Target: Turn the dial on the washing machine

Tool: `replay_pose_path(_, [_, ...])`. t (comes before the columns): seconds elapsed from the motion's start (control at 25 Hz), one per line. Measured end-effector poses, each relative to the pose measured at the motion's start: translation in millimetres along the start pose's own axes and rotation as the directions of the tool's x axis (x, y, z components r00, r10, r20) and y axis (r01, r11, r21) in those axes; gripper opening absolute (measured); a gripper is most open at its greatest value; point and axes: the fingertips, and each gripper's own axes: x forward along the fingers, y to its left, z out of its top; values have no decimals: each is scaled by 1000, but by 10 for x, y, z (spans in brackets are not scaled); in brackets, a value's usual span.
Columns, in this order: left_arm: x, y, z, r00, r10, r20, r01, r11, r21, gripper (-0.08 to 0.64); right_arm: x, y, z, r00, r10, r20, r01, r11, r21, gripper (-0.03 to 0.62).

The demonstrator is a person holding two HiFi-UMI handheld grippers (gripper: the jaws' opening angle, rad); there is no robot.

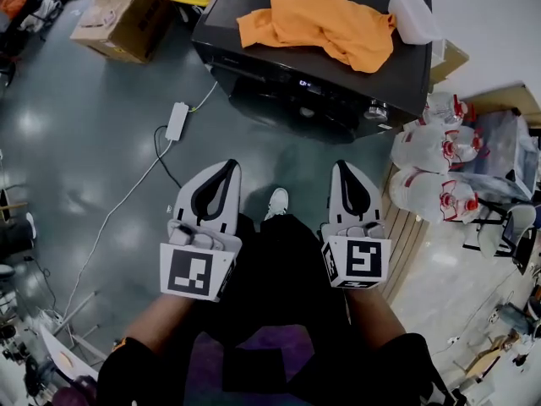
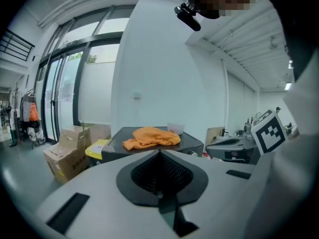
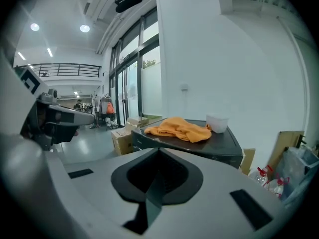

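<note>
Fingers pressed together, nothing between, on left gripper [image 1: 225,169] and right gripper [image 1: 345,169]. Washing machine [image 1: 406,70] at 12 o'clock, well apart; dial [image 1: 377,112] on front, toward 1 o'clock. Orange cloth [image 1: 325,24] on top.

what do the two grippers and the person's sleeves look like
The left gripper and right gripper are both white plastic. Their fingers taper to a rounded tip around a black teardrop-shaped inset. Each carries a white cube printed with black square markers at its rear. The person wears dark sleeves.
</note>
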Motion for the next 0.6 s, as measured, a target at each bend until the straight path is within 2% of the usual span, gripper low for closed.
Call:
replay_pose_path(0.4, [587,-310,60,993,-119,3,119,992,37,14,16,-542,-110,990,-139,-1,139,989,43,15])
replay_pose_path(0.6, [830,-439,-23,978,-202,-51,205,977,64,14,10,-704,-209,978,-208,-30,210,976,59,15])
